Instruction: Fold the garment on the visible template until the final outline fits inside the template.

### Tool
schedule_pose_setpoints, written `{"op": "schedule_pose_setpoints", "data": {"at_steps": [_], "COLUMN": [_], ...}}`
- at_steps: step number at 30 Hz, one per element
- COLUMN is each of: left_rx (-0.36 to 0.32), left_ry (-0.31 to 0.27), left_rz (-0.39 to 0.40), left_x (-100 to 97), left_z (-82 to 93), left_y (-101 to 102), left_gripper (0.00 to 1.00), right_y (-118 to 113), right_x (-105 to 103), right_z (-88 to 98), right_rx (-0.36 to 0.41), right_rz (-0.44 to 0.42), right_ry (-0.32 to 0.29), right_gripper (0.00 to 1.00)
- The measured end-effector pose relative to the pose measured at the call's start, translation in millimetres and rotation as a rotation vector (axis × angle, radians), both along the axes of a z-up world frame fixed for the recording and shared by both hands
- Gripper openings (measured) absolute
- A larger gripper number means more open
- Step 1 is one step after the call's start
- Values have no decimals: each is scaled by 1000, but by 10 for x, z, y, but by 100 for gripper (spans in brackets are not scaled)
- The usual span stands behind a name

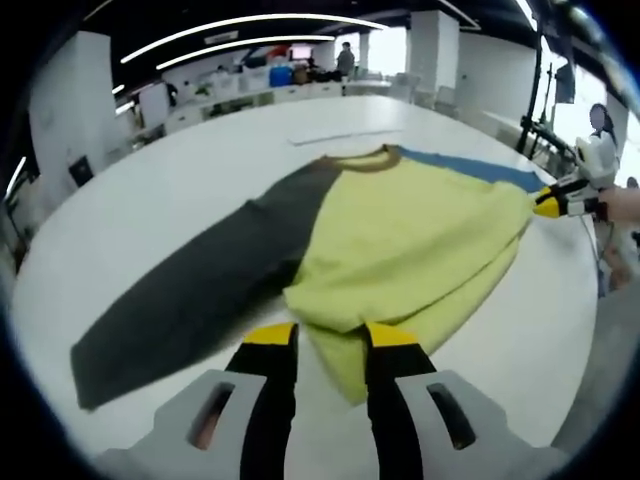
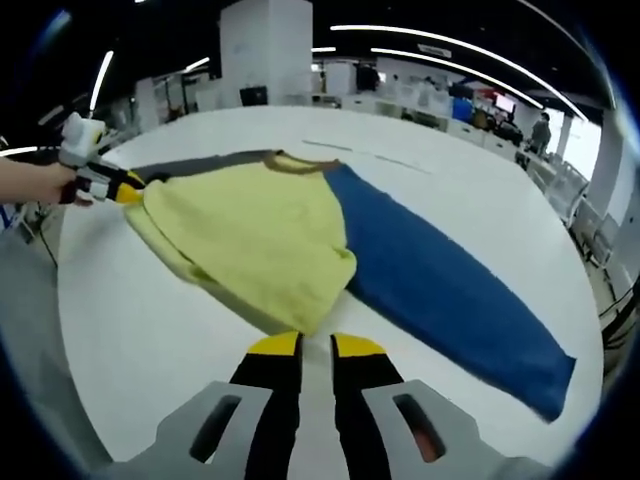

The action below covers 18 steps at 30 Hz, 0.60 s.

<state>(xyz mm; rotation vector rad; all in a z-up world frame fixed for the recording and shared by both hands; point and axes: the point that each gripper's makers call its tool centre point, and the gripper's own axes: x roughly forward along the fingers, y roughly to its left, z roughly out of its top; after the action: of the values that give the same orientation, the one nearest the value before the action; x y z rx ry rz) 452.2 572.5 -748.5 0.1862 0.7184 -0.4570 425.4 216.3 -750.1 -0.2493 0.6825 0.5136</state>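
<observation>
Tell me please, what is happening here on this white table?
A person holds a gripper in each hand and is folding a long-sleeved shirt spread on the white table. The left gripper and the right gripper each pinch an edge of the yellow body at opposite sides. The grey sleeve and the blue sleeve lie stretched out flat, not yet folded in.

white table [image 1: 130, 215] — distant desks [image 1: 250, 85], pillar [image 2: 262, 50]
</observation>
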Motion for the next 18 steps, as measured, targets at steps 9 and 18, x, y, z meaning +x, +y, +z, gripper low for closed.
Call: {"op": "schedule_pose_setpoints", "data": {"at_steps": [9,18], "left_rx": [-1,3], "left_ry": [2,4], "left_rz": [-4,-10], "left_x": [8,11], "left_z": [-6,-23], "left_y": [-7,-12], "left_gripper": [16,11], "right_y": [-12,-21], "right_x": [13,42], "right_z": [57,118], "right_rx": [-10,-18], "right_rz": [-3,-2], "right_ry": [-22,-42], "right_gripper": [3,6]}}
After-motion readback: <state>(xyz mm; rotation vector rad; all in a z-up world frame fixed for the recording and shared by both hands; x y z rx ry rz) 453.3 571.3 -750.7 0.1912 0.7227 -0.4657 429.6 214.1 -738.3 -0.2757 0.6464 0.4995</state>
